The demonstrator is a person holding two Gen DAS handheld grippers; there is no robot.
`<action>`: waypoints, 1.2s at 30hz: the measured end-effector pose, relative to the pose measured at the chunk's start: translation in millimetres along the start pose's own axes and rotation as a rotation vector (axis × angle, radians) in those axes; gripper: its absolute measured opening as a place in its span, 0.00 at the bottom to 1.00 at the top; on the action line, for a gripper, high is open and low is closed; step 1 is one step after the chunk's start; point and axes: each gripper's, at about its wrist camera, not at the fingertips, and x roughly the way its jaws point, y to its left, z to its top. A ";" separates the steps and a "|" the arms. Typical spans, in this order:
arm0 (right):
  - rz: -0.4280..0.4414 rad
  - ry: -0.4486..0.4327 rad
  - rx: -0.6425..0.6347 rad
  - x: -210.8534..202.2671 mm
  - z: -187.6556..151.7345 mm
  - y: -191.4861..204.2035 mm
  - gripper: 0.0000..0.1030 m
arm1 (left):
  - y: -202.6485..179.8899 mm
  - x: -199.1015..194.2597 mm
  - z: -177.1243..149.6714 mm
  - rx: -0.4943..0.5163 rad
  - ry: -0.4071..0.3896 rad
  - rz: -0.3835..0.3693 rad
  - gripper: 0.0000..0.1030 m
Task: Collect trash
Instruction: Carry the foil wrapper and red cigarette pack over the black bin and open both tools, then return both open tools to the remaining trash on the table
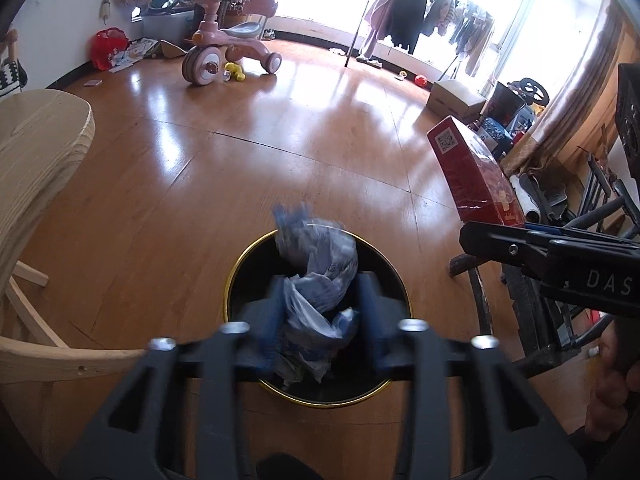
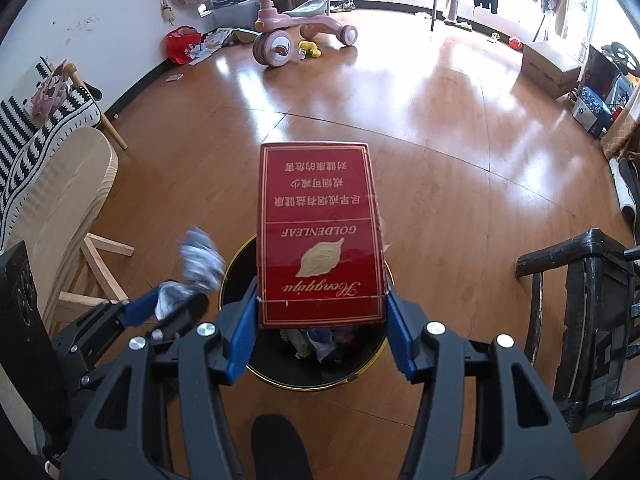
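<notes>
A black waste bin with a gold rim (image 1: 232, 280) stands on the wooden floor right below both grippers. Between the fingers of my left gripper (image 1: 320, 308) hangs a crumpled, blurred blue-and-white plastic wrapper (image 1: 320, 264) over the bin's mouth. The fingers stand apart, with a dark gap on the wrapper's right side. My right gripper (image 2: 322, 304) is shut on the lower end of a red carton with gold lettering (image 2: 320, 232), held upright over the bin's rim (image 2: 360, 376). More crumpled wrappers (image 2: 316, 344) lie inside. The left gripper (image 2: 168, 300) and its wrapper (image 2: 198, 260) show at lower left.
A light wooden chair (image 1: 36, 160) stands to the left of the bin and a dark wooden chair (image 2: 592, 300) to its right. Farther off are a pink tricycle (image 1: 224, 52), a cardboard box (image 1: 456, 98) and a clothes rack (image 1: 420, 12). A hand (image 1: 612, 392) grips the right tool.
</notes>
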 end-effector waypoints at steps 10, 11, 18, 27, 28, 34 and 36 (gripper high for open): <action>0.005 0.008 -0.004 1.8 -1.8 1.1 0.54 | 3.3 -4.9 1.0 -0.012 -0.014 0.009 0.63; 0.005 0.011 -0.004 2.3 -1.9 1.5 0.55 | 3.8 -5.8 1.7 -0.015 -0.016 0.010 0.63; 0.004 0.014 0.002 4.4 1.2 -1.6 0.65 | 4.0 -11.8 4.9 -0.025 -0.022 0.026 0.64; 0.058 -0.021 -0.031 -8.1 9.0 33.6 0.73 | 16.8 -47.8 1.1 0.038 -0.052 0.133 0.74; 0.066 -0.026 -0.044 -9.7 9.7 41.1 0.74 | 22.7 -58.3 0.9 0.037 -0.063 0.150 0.76; 0.135 -0.065 -0.170 -22.5 9.4 110.1 0.76 | 83.0 -139.6 -1.5 -0.067 -0.138 0.264 0.84; 0.170 -0.069 -0.205 -26.1 7.0 139.1 0.76 | 108.8 -168.4 -6.2 -0.122 -0.158 0.308 0.86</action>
